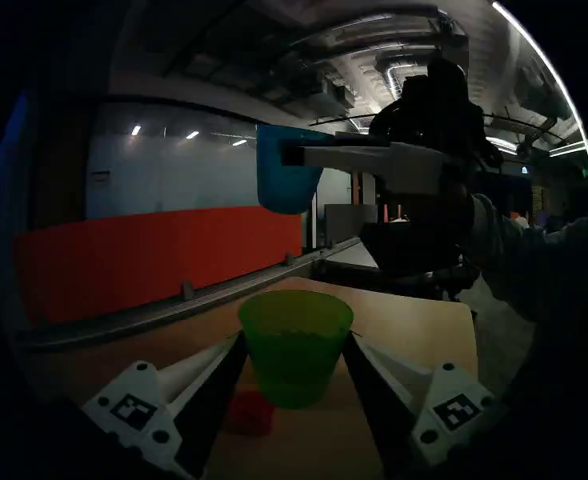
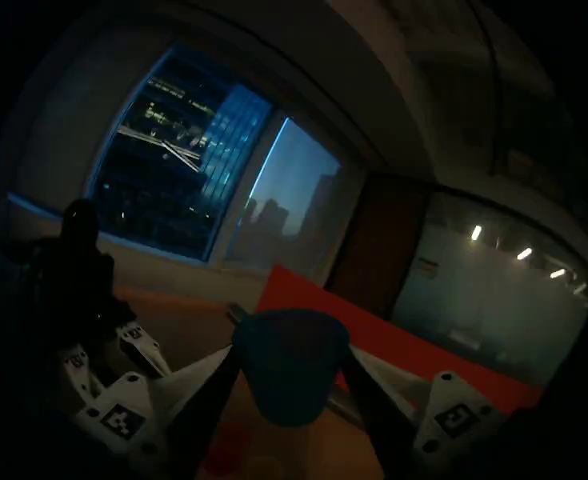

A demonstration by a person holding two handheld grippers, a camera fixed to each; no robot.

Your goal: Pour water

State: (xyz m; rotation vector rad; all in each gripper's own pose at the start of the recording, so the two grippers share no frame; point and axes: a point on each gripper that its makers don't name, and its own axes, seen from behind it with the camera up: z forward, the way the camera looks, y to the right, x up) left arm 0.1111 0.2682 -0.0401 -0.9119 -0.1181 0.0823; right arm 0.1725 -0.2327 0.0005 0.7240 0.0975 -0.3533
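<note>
A green translucent cup (image 1: 296, 352) stands upright between the fingers of my left gripper (image 1: 295, 344), which is shut on its sides just above the wooden table (image 1: 410, 320). Higher up and farther off, my right gripper (image 1: 294, 154) holds a blue cup (image 1: 282, 186) level, with a person's hand and sleeve (image 1: 494, 232) behind it. In the right gripper view the same blue cup (image 2: 290, 368) sits upright between the fingers of my right gripper (image 2: 291, 356). The left gripper (image 2: 106, 352) shows dimly at lower left there.
A small red object (image 1: 250, 412) lies on the table under the green cup, seen blurred as the red object (image 2: 226, 448) in the right gripper view. A red-and-glass partition (image 1: 158, 256) runs along the table's far side. Dark windows (image 2: 182, 176) stand beyond. The room is dim.
</note>
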